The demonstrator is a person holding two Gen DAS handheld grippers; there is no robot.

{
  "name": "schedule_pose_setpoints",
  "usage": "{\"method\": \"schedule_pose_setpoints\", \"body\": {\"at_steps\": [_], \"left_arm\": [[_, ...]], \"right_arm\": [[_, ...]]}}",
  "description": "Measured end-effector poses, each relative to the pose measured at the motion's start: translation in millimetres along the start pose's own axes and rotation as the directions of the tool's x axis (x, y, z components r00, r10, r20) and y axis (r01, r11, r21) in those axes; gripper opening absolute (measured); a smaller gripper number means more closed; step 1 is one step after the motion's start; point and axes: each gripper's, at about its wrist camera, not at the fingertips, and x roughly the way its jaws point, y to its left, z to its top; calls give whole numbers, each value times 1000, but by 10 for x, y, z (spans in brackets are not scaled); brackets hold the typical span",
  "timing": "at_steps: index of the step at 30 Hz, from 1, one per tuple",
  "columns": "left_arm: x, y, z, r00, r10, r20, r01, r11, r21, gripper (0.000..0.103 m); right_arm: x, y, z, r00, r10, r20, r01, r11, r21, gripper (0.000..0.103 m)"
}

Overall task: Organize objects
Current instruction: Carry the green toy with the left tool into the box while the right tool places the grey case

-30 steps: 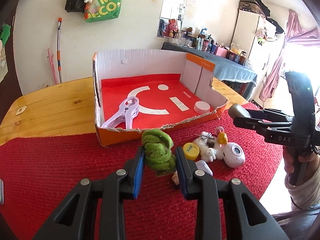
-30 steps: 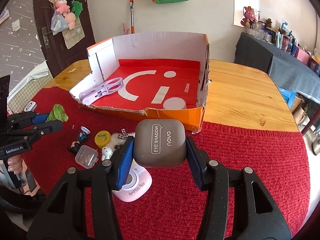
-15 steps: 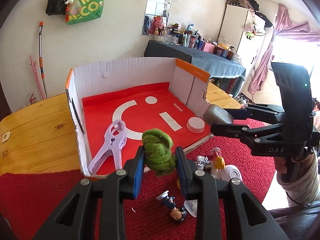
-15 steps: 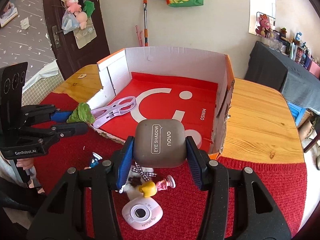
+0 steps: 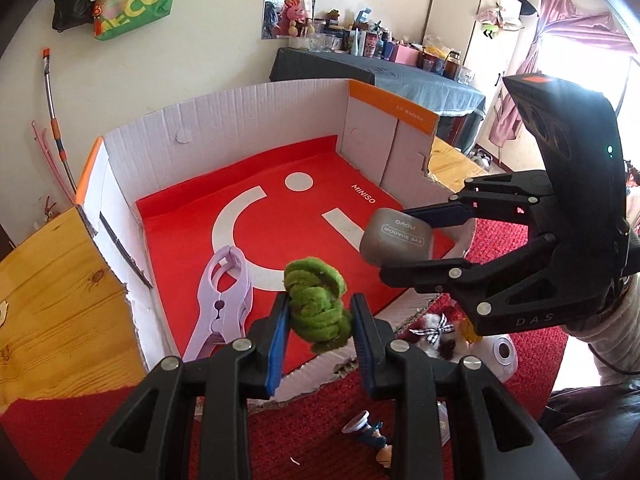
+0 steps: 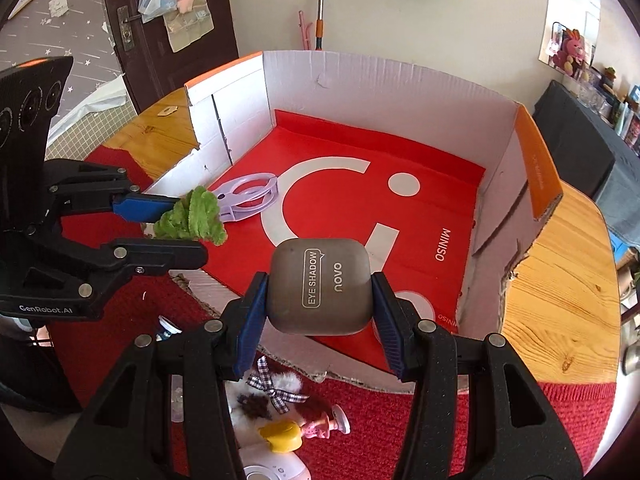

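Halfway-ish. In box point(image 5: 224, 120) so far: clip point(image 5: 224, 300), round lid. Left gripper point(image 5: 318, 320) clamped on green fuzzy point(image 5: 316, 304), right gripper point(image 6: 318, 300) clamped on eyeshadow case point(image 6: 318, 286), both over near edge. Toys point(image 6: 280, 412) left on mat point(image 6: 460, 432).

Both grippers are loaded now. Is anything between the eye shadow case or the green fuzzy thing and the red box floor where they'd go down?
Nothing visible blocks either. The eye shadow case in the right gripper hangs over bare red floor of the box. The green fuzzy piece in the left gripper is past the torn front edge; the lilac clip lies to its left.
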Motion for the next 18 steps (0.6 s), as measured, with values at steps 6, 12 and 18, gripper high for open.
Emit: {"method": "schedule_pose_setpoints", "body": {"at_steps": [6, 12, 18], "left_arm": [[177, 15, 119, 997, 2, -82, 3, 998, 65, 31], [368, 24, 152, 987, 12, -159, 7, 993, 121, 31], [497, 27, 160, 978, 7, -209, 23, 990, 142, 31]], "right_arm": [[164, -9, 60, 998, 23, -59, -26, 998, -61, 49], [309, -21, 96, 991, 39, -129, -55, 991, -118, 49], [389, -35, 129, 983, 56, -177, -84, 985, -151, 49]]}}
